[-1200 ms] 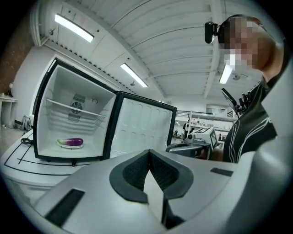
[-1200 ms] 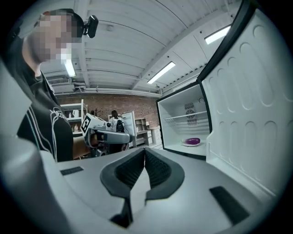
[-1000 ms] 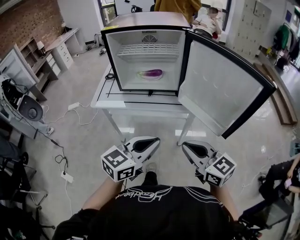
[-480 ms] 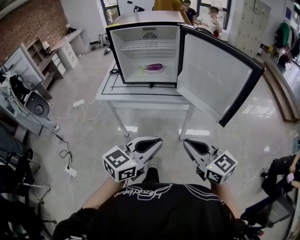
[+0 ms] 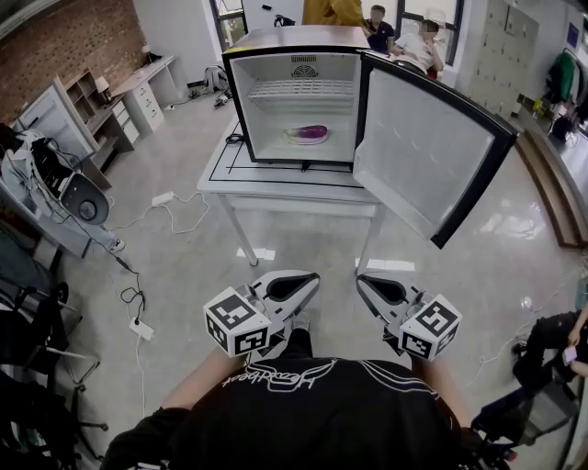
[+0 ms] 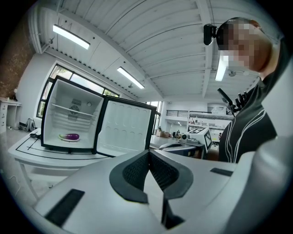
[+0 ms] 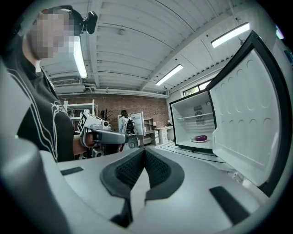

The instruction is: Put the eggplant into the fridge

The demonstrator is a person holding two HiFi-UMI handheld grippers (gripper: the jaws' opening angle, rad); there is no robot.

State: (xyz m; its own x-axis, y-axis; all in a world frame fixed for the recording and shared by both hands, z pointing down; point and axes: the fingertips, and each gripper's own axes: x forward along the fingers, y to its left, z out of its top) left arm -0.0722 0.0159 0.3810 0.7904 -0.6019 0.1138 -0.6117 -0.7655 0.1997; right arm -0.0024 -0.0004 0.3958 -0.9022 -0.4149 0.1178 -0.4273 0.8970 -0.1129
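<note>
A purple eggplant (image 5: 310, 133) lies on a white plate on the floor of the small fridge (image 5: 296, 39), whose door (image 5: 424, 162) hangs wide open to the right. The fridge stands on a white table (image 5: 276, 191). The eggplant also shows in the left gripper view (image 6: 70, 136) and the right gripper view (image 7: 200, 137). Both grippers are held close to the person's chest, well back from the table. My left gripper (image 5: 299, 281) is shut and empty, and my right gripper (image 5: 372, 285) is shut and empty too.
Cables and a power strip (image 5: 140, 329) trail over the floor at left. Desks and shelves (image 5: 83, 101) line the brick wall. Chairs and gear (image 5: 64, 197) crowd the left side. People stand behind the fridge (image 5: 377, 23); another person sits at lower right (image 5: 551, 340).
The fridge and table have drifted up and right in the head view, as the person steps back. Both grippers keep their shut pose near the chest.
</note>
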